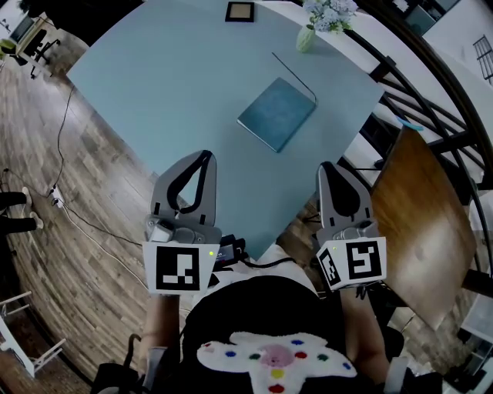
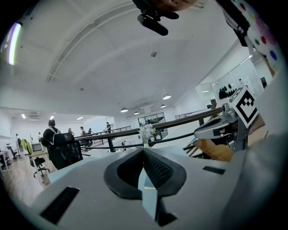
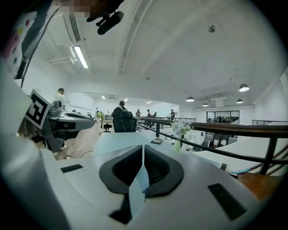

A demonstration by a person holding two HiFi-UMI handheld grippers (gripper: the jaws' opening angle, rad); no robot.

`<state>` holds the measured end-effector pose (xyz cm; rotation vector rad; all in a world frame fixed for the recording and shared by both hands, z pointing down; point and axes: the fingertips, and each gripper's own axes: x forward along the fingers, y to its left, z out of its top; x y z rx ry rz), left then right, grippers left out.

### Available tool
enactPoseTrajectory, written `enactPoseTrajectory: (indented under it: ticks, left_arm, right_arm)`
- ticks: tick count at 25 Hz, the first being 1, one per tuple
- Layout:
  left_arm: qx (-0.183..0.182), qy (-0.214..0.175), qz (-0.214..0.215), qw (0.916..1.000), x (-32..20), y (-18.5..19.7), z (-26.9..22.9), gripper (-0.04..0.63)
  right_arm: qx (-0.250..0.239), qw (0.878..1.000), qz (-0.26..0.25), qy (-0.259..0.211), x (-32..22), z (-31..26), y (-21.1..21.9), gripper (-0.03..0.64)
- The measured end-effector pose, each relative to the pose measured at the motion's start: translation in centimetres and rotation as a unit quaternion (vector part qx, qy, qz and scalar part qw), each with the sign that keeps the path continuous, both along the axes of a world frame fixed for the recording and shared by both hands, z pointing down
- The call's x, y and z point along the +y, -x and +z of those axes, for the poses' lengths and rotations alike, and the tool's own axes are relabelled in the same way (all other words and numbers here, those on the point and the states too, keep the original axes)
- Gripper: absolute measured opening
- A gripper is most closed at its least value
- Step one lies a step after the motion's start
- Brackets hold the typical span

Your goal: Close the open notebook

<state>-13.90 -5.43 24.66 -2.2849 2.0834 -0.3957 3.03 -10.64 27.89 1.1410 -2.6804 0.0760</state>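
Observation:
A teal notebook [image 1: 277, 114] lies flat with its cover shut on the pale blue table [image 1: 169, 85], right of the middle. A thin dark strand [image 1: 296, 77] runs along its far edge. Both grippers hover over the table's near edge, well short of the notebook. My left gripper [image 1: 205, 156] [image 2: 143, 150] is shut, its pads meeting with nothing between them. My right gripper [image 1: 327, 167] [image 3: 143, 147] is also shut and empty. Each gripper view shows the other gripper off to its side.
A vase of pale flowers [image 1: 306, 37] and a small dark picture frame [image 1: 239, 11] stand at the table's far edge. A brown wooden table [image 1: 420, 223] and a dark railing [image 1: 431, 85] lie to the right. Cables [image 1: 69, 208] trail over the wooden floor on the left.

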Motion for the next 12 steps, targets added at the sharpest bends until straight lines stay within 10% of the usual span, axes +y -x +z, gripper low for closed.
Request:
enactPoseTrajectory:
  ticks: [12]
  left_arm:
    - [-0.004,0.002,0.003,1.0,-0.16,-0.2,0.03,0.017]
  right_arm:
    - [-0.003,1.0,-0.014,0.0,-0.21,-0.32,0.93,0.04]
